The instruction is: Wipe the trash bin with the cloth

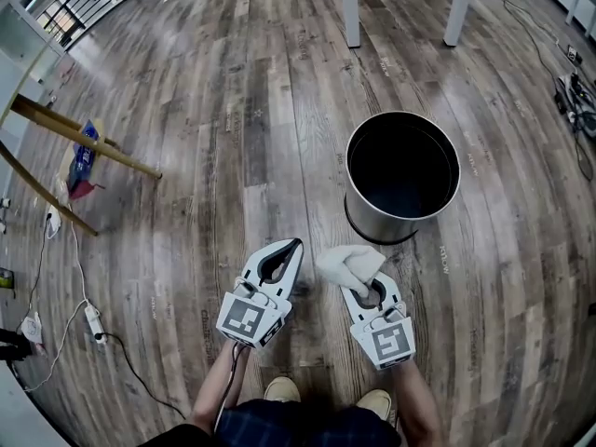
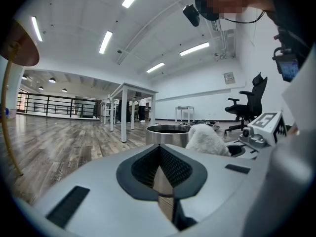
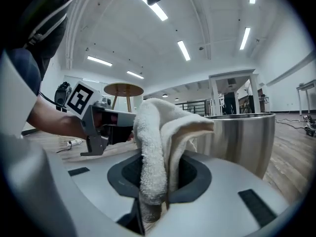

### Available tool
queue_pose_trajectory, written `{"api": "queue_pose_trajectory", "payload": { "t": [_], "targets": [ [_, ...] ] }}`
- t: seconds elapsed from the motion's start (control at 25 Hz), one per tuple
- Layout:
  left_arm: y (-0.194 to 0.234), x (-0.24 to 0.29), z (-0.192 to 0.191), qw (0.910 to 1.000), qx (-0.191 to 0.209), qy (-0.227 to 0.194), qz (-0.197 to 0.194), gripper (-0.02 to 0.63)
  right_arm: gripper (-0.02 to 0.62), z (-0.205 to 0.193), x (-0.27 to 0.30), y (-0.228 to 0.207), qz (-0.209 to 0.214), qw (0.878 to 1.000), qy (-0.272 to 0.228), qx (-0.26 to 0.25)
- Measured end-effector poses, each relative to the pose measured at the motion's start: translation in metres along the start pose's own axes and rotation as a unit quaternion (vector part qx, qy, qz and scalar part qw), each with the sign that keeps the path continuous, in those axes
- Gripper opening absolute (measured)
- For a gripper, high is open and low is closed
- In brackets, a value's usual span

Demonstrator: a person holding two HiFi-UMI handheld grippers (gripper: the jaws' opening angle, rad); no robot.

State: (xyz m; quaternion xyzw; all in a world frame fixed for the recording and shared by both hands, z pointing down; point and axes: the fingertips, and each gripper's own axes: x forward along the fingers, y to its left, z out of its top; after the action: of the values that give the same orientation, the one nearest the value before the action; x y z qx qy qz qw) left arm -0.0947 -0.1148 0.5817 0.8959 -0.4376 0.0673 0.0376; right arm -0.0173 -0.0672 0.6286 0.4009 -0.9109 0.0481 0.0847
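Two grippers. Right gripper (image 1: pixel 365 283): jaws clamped on soft, light white terry cloth (image 1: pixel 349 265), bunched fold probably the surest hold. Left gripper (image 1: pixel 294 248): jaws together, empty. Round stainless-steel trash bin (image 1: pixel 369 220) upright on wooden floor (image 1: pixel 233 110), just beyond cloth; probably light, liable to slide. Head view shows its dark interior; right gripper view only its outer wall.

Ahead of my right tool (image 1: pixel 363 277) there is only a short strip of bare wooden floor (image 1: pixel 233 110) before the trash bin (image 1: pixel 402 177), whose open mouth I can reach from above. The cloth (image 1: pixel 350 264) bunched in that tool bulges toward my left tool (image 1: pixel 296 246), leaving a narrow gap between them. Left of the bin the floor runs open as far as the slanted wooden legs (image 1: pixel 88 140) and cables (image 1: pixel 65 329). White table legs (image 1: pixel 351 7) stand well beyond the bin.
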Motion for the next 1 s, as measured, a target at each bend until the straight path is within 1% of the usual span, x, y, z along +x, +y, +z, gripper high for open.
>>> {"api": "queue_pose_trajectory", "payload": {
  "t": [0.08,0.16,0.28,0.4,0.52,0.76,1.0],
  "targets": [
    [0.0,-0.002,-0.001,1.0,0.0,0.0,-0.001,0.0,0.086,-0.008,0.022,-0.008,-0.004,1.0,0.011,0.013],
    [0.002,-0.005,-0.001,1.0,0.0,0.001,0.002,0.0,0.086,-0.022,0.042,-0.024,-0.02,0.999,0.03,0.027],
    [0.005,-0.008,-0.002,1.0,-0.003,0.003,0.009,0.0,0.086,-0.042,0.063,-0.055,-0.047,0.997,0.063,0.024],
    [0.005,-0.009,-0.005,1.0,-0.004,0.004,0.006,0.0,0.086,-0.044,0.061,-0.069,-0.068,0.995,0.059,0.033],
    [0.004,-0.008,-0.006,1.0,-0.003,0.006,0.007,0.0,0.086,-0.038,0.04,-0.078,-0.086,0.995,0.041,0.042],
    [0.005,-0.009,-0.009,0.9999,-0.005,0.005,0.009,0.0,0.086,-0.034,-0.029,-0.12,-0.144,0.988,0.017,0.049],
    [0.009,-0.012,-0.008,0.9999,-0.004,0.006,0.015,0.0,0.086,-0.059,-0.075,-0.186,-0.224,0.971,0.014,0.088]
  ]
}}
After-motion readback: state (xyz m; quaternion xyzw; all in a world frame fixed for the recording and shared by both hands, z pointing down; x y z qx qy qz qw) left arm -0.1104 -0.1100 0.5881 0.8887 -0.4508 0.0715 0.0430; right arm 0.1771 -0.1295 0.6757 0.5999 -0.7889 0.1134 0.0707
